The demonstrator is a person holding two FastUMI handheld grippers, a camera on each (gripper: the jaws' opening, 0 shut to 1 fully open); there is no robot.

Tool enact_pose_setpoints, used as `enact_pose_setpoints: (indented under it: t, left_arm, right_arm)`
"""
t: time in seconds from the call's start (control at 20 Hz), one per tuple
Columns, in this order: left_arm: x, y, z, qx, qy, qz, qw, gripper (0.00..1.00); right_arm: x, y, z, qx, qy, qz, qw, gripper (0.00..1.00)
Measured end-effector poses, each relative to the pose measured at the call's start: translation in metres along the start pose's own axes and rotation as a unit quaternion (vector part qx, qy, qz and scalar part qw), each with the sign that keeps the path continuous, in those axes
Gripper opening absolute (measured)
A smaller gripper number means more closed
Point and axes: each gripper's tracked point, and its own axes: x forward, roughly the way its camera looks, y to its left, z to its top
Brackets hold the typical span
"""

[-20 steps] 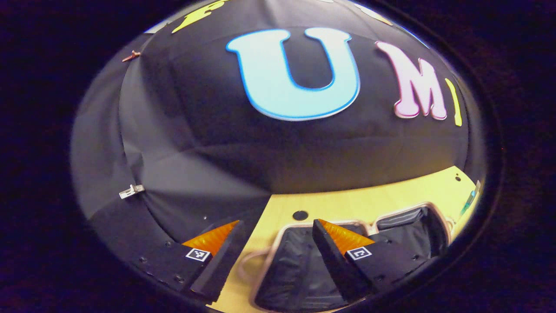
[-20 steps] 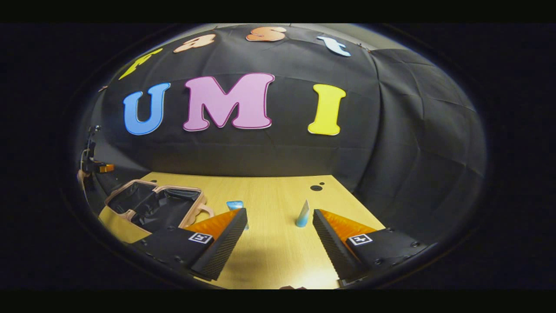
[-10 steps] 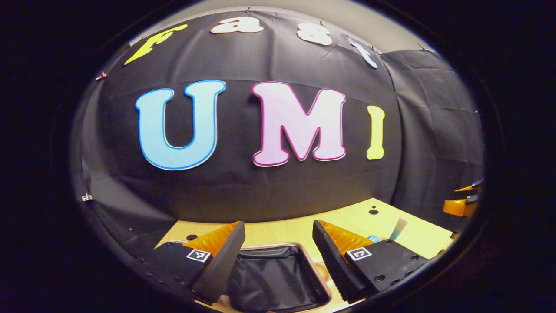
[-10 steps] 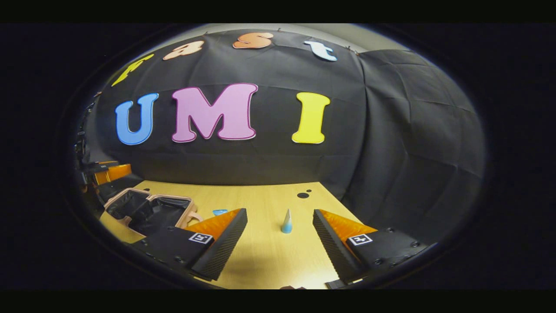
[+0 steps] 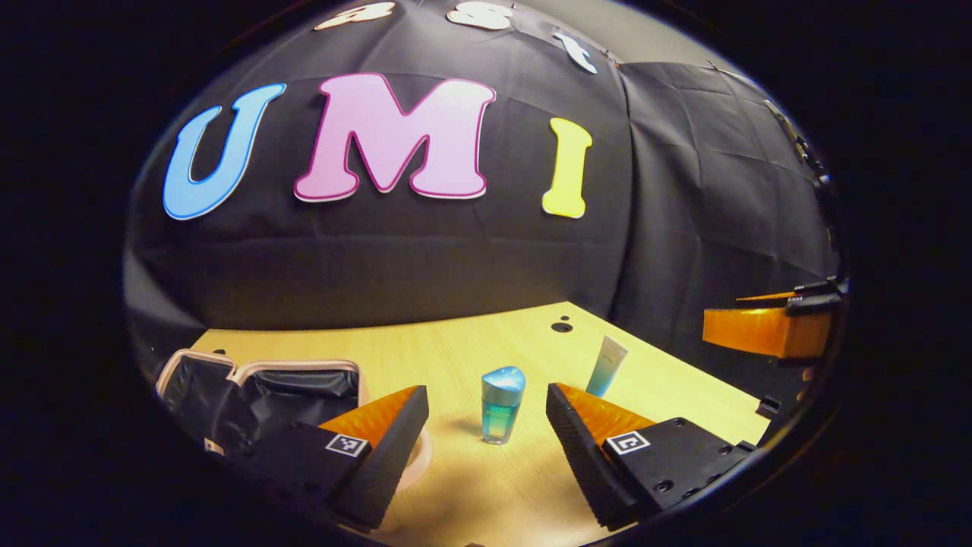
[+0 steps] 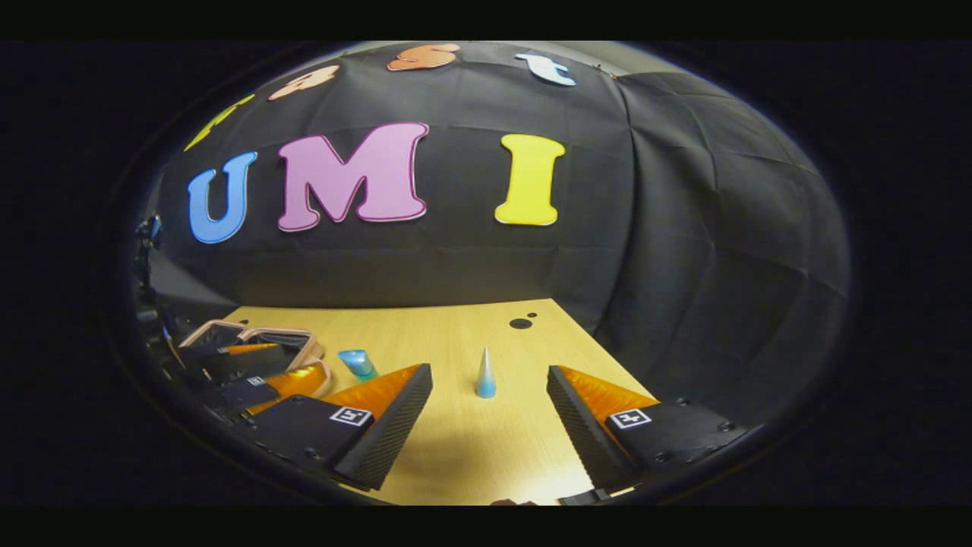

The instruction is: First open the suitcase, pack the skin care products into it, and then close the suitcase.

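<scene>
The suitcase (image 5: pixel 258 380) lies open on the table's left, its rim pale pink and its lining black. A small blue bottle (image 5: pixel 501 406) stands upright just ahead of my left gripper (image 5: pixel 486 390), which is open and apart from it. A pale blue tube (image 5: pixel 607 367) stands on its cap farther right. In the right gripper view the tube (image 6: pixel 484 376) stands ahead of the open right gripper (image 6: pixel 488 370), untouched. The bottle (image 6: pixel 357 363) is to its left. The left gripper (image 6: pixel 269 365) hangs in front of the suitcase (image 6: pixel 228 328) and hides part of it.
The light wooden table (image 6: pixel 456 448) has two small dark holes (image 6: pixel 520 324) near its far right corner. The right gripper (image 5: pixel 759 330) shows at the right edge of the left gripper view. Black cloth walls close the table's back and right sides.
My left gripper has swung right from over the open suitcase and now faces the bottle and tube. The right gripper shifted slightly, still open, with the tube ahead.
</scene>
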Motion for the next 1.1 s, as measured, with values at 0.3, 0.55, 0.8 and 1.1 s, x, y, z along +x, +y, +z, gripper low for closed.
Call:
enact_pose_setpoints:
  t: [0.3, 0.55, 0.8, 1.1]
  left_arm:
    - [0.08, -0.003, -0.057, 0.003, 0.052, 0.019, 0.998, 0.98]
    - [0.125, -0.008, -0.074, 0.03, 0.069, 0.017, 0.997, 0.95]
    - [0.14, -0.004, -0.082, 0.016, 0.08, 0.037, 0.996, 0.67]
    - [0.144, -0.004, -0.083, 0.014, 0.077, 0.026, 0.997, 0.52]
  right_arm:
    - [0.046, -0.008, -0.032, 0.011, 0.04, 0.002, 0.999, 0.97]
    - [0.096, -0.001, -0.058, 0.002, 0.068, 0.01, 0.998, 0.97]
    - [0.151, 0.004, -0.086, 0.018, 0.095, 0.001, 0.995, 0.97]
    - [0.189, -0.002, -0.112, 0.029, 0.115, -0.019, 0.993, 0.97]
